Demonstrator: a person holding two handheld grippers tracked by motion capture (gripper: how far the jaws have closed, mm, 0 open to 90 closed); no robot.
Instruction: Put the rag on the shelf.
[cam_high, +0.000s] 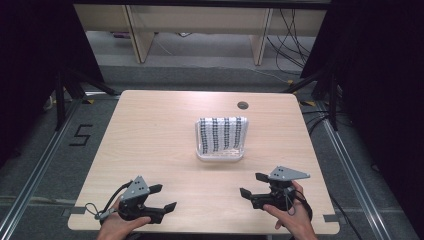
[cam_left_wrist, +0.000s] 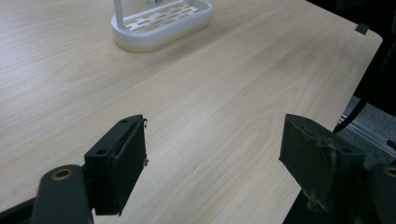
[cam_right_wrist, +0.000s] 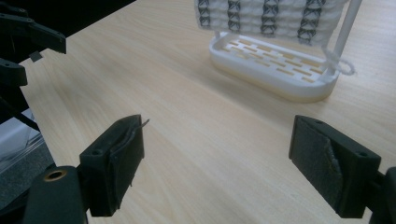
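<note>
Start of the reach: left gripper (cam_high: 161, 198) and right gripper (cam_high: 253, 184), jaws apart and empty, low on the desk (cam_high: 150, 130); next, advance toward 12 o'clock to the towel (cam_high: 222, 132) draped on its white rack (cam_high: 220, 155).

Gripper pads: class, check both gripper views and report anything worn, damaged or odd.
Both grippers show wear. The right gripper's right-hand pad is creased and lifting. The left gripper's right-hand pad is frayed along its edge. The towel rack stands upright.
</note>
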